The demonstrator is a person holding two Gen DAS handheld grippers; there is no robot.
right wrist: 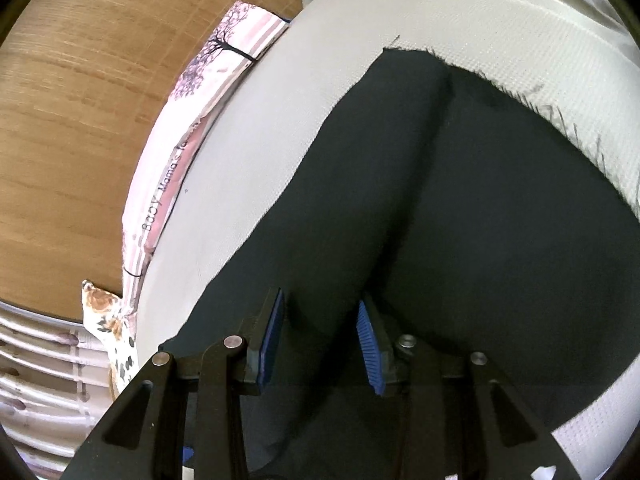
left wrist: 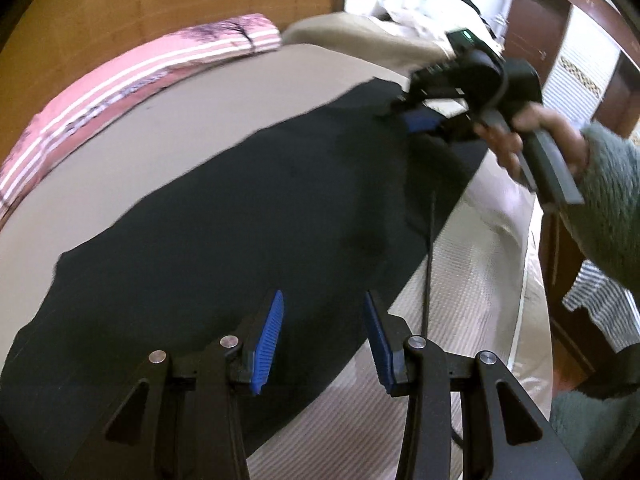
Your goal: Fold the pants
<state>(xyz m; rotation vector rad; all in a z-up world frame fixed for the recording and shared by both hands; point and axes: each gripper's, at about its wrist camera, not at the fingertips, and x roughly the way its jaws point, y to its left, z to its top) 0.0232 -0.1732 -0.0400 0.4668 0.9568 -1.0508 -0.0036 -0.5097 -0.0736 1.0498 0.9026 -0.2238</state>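
bed (left wrist: 224,92), pants (left wrist: 224,216); person's hand (left wrist: 532,140) left-view only

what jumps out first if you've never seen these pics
The dark pants spread across the bed fill both views. In the left wrist view, a hand at upper right holds the right gripper at the pants' far end. A pink striped quilt lies along the bed's far edge.

both grippers angle downward with jaws parted: left gripper (left wrist: 324,340) empty, right gripper (right wrist: 320,344) hand-held
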